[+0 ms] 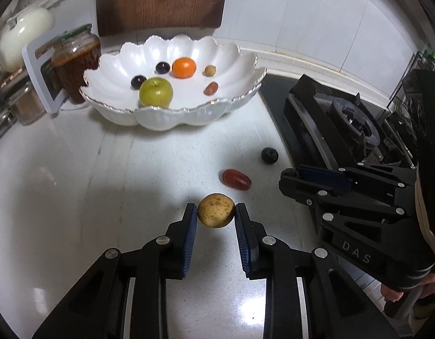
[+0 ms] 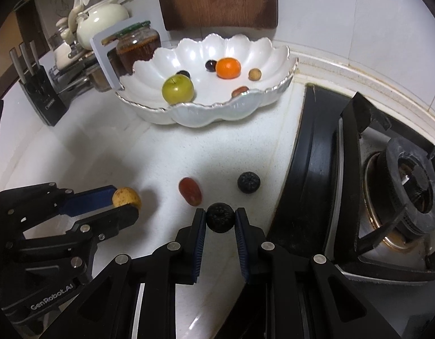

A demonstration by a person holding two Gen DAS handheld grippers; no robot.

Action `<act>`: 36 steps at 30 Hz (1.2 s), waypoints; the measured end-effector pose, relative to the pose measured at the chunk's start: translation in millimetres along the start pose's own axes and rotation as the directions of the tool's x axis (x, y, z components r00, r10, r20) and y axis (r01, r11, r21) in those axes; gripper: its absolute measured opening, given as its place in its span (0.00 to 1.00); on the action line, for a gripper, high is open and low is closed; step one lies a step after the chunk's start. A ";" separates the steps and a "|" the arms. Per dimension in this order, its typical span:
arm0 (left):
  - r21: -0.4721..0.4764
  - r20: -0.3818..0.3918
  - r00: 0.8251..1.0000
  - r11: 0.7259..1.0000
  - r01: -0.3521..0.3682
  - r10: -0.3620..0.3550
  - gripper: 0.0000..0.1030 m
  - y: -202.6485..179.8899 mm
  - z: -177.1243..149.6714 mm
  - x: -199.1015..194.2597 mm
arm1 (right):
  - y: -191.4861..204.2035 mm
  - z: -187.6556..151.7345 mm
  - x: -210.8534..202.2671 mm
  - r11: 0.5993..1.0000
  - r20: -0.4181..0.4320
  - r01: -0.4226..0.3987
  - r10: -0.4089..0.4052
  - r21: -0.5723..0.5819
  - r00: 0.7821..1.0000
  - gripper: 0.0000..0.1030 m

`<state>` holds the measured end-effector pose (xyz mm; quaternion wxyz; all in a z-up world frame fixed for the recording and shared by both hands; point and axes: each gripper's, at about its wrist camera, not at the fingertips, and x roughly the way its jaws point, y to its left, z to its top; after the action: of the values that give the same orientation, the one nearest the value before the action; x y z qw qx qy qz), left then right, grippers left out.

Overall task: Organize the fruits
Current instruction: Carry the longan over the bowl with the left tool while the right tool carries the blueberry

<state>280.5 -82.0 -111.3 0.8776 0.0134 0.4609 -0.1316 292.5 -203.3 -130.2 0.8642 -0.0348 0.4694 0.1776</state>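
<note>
My left gripper is shut on a round tan speckled fruit, held just above the white counter; the same gripper and fruit show at the left of the right wrist view. My right gripper is shut on a dark wrinkled round fruit. A red oval fruit and a second dark round fruit lie on the counter just beyond. The white scalloped bowl at the back holds a green apple, an orange and several small fruits.
A black gas stove fills the right side. A jar, a white teapot and a knife block stand at the back left. A wooden board leans on the tiled wall behind the bowl.
</note>
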 end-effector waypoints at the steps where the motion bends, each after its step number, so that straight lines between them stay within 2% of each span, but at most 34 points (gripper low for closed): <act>1: 0.004 0.008 1.000 1.000 0.000 0.000 0.27 0.0 0.8 -2.8 | 1.8 0.2 -3.5 1.000 0.009 0.003 -0.003 0.001 1.000 0.22; 23: 0.028 0.159 0.987 1.000 0.001 -0.006 0.27 21.0 22.7 -56.6 | 25.6 15.9 -57.9 0.999 0.182 0.040 -0.046 0.036 0.982 0.22; 36: 0.059 0.272 0.962 0.998 -0.016 -0.001 0.27 30.4 41.3 -90.4 | 36.5 36.8 -84.7 0.996 0.289 0.071 -0.083 0.050 0.954 0.22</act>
<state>272.3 -38.9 -17.1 0.9322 0.0236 0.3317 -0.1427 267.5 -184.1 -36.0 0.9307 -0.0097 0.3387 0.1379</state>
